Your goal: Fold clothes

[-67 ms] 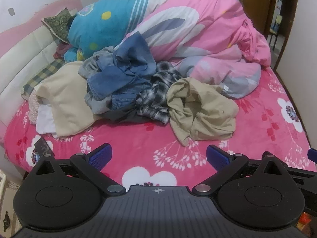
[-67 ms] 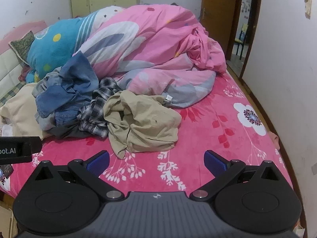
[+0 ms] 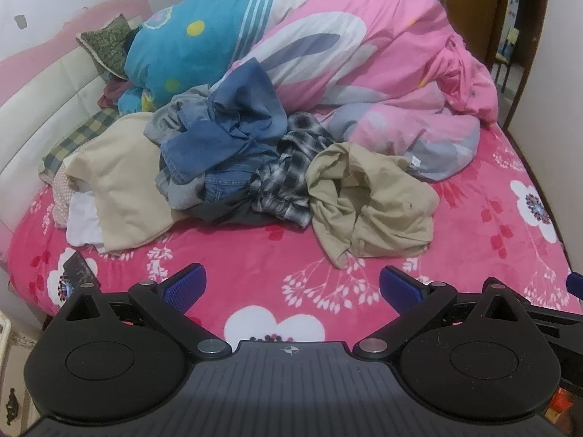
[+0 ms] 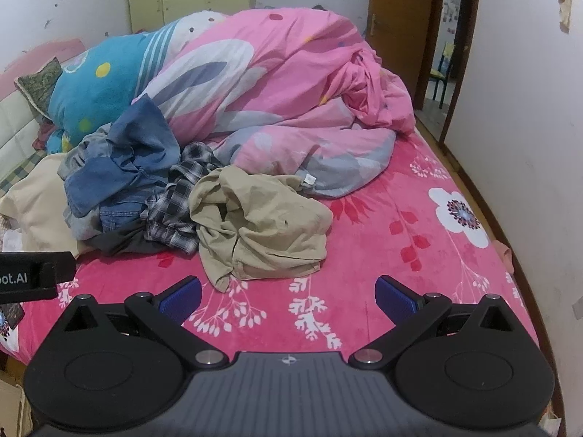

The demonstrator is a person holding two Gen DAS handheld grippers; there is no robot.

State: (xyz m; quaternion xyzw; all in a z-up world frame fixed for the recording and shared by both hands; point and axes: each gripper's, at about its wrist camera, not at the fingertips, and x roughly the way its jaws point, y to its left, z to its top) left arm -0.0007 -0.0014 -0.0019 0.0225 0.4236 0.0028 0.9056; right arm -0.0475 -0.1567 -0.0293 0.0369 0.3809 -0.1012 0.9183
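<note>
A heap of crumpled clothes lies mid-bed: a khaki garment [image 3: 368,200] [image 4: 262,218] nearest, a black-and-white plaid shirt [image 3: 288,174] [image 4: 178,200], blue denim pieces [image 3: 226,134] [image 4: 124,160] and a cream garment [image 3: 120,178] [image 4: 32,204] at the left. My left gripper [image 3: 291,286] is open and empty, above the bed's front edge, short of the khaki garment. My right gripper [image 4: 288,293] is open and empty, just in front of the khaki garment's lower corner. The left gripper's body [image 4: 32,276] shows at the right view's left edge.
The pink floral bedsheet [image 3: 492,225] [image 4: 419,240] covers the bed. A bunched pink duvet [image 3: 382,58] [image 4: 291,83] and a blue blanket [image 3: 189,47] fill the back. A padded headboard [image 3: 32,109] is left, a wall [image 4: 528,145] right, a wooden door [image 4: 397,25] behind.
</note>
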